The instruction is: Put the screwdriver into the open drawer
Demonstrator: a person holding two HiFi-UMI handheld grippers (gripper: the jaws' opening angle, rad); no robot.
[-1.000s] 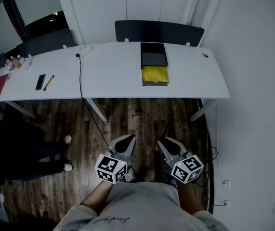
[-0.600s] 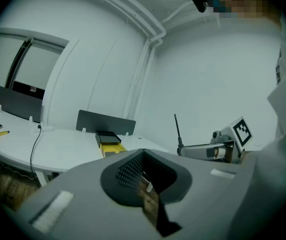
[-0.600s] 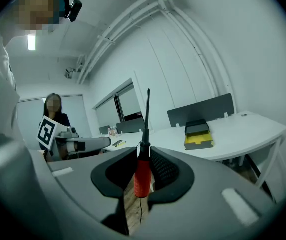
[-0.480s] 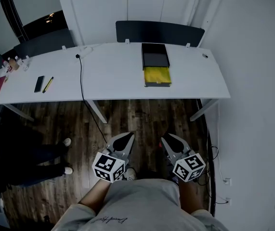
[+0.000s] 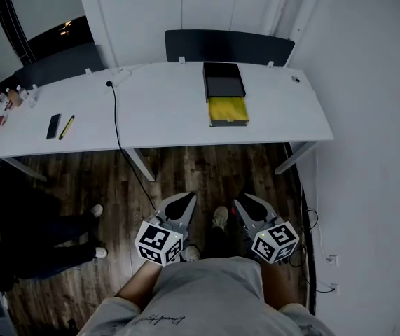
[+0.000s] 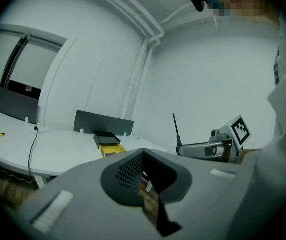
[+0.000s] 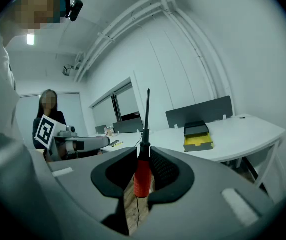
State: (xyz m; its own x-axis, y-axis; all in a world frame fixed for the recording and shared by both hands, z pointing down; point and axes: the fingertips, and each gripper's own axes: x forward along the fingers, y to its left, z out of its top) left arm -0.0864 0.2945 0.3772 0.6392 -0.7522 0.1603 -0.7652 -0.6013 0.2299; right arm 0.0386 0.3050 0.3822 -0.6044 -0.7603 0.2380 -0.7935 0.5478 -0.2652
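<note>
**Head view: step toward desk (image 5: 164,110), open drawer (image 5: 227,109) still well ahead**

Head view: shoe (image 5: 219,218) newly in view vs. a sec ago, so person walks.
Left gripper view: left gripper (image 6: 144,171) fingers slightly apart, nothing btw. them.
Right gripper view: right gripper (image 7: 143,164) clamped on screwdriver (image 7: 141,176) handle, shaft up, so carry not finished.

Red-handled screwdriver (image 7: 141,173) stands upright in the right gripper (image 5: 245,203) — yellow drawer (image 5: 227,109) open, well apart.

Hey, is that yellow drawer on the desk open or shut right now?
Open. The yellow drawer is slid out in front of its black case on the white desk, its inside showing from above.
</note>
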